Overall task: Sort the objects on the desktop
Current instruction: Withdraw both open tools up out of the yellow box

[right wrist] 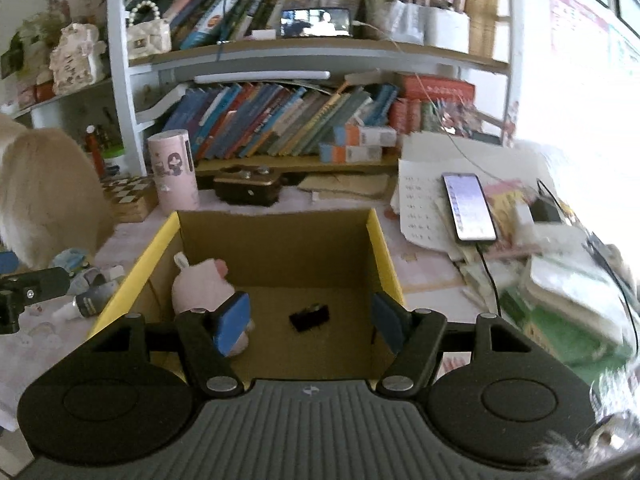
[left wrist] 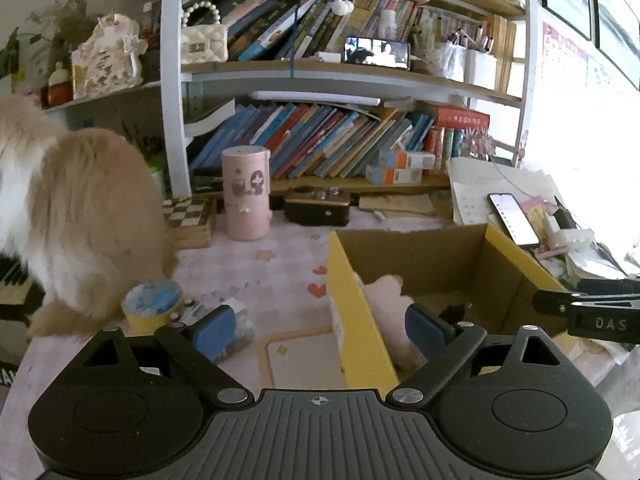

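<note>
Right wrist view looks down into the open cardboard box point(right wrist: 276, 248), which stands on the table point(right wrist: 48, 344) with yellow outer walls and a brown inside. A pink plush toy point(right wrist: 202, 286) lies in the box's left front corner against the wall, and a small black object point(right wrist: 309, 317) lies on the box floor near the middle, apart from the toy. The right gripper point(right wrist: 312, 322) hangs over the box's near edge with its blue fingers point(right wrist: 232, 322) parted about halfway and nothing between them; the left pad overlaps the toy in the picture, but whether it touches it cannot be told.

Seen from the left wrist, the left gripper point(left wrist: 320, 330) sits over the box's left wall, fingers spread wide and holding nothing, one pad outside the box and the other inside, near the plush toy point(left wrist: 386, 300). Just left of the box on the table lie a roll of tape point(left wrist: 150, 306) with a yellow rim and a few small bottles point(right wrist: 90, 300). A fluffy cream-and-white cat point(left wrist: 76, 216) stands at the table's left side. Behind the box stand a pink cylindrical tin point(left wrist: 245, 192), a chessboard box point(left wrist: 190, 220) and a dark case point(left wrist: 316, 208), in front of a bookshelf point(left wrist: 320, 140) full of leaning books. A lit phone point(right wrist: 469, 208) rests on papers to the right of the box.
</note>
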Demonstrator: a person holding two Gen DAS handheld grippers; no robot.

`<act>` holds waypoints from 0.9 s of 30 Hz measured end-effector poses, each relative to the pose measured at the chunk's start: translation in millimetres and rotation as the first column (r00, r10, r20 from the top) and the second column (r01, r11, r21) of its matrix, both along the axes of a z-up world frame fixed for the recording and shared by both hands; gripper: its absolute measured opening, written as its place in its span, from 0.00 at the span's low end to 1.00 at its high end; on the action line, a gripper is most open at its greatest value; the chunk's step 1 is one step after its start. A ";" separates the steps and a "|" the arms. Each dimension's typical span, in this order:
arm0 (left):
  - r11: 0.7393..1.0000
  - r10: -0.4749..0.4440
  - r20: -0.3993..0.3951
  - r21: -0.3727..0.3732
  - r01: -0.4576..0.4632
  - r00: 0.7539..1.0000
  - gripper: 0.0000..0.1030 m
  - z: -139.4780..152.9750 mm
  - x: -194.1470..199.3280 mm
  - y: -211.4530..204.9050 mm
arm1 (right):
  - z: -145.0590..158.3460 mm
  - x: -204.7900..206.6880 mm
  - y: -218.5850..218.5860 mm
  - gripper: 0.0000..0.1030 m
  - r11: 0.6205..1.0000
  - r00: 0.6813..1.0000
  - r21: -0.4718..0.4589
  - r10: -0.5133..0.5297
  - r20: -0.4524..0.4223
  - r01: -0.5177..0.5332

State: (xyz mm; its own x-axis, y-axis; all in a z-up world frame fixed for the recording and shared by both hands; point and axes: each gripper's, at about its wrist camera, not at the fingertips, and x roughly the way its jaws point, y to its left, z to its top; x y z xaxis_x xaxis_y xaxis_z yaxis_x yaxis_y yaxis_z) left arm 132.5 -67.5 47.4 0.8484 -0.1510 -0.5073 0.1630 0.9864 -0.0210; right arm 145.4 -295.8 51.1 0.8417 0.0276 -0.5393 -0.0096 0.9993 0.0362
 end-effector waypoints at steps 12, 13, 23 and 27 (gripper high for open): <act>1.000 -0.031 -0.045 0.003 0.031 0.999 0.92 -16.8 -39.3 30.5 | -18.1 -49.4 45.0 0.63 0.999 0.997 0.006 -0.038 -0.069 0.039; 1.000 -0.031 -0.048 0.001 0.031 0.998 0.91 -17.2 -42.2 32.8 | -19.6 -52.7 48.9 0.63 0.999 0.996 0.006 -0.041 -0.075 0.041; 1.000 -0.007 -0.089 0.002 0.007 0.996 0.92 -27.0 -77.9 60.9 | -30.8 -91.9 97.4 0.65 0.999 0.992 0.017 -0.036 -0.117 0.039; 1.000 -0.001 -0.095 0.019 0.003 0.996 0.92 -31.2 -96.9 71.6 | -35.3 -109.2 118.0 0.65 0.999 0.991 0.021 -0.022 -0.133 0.025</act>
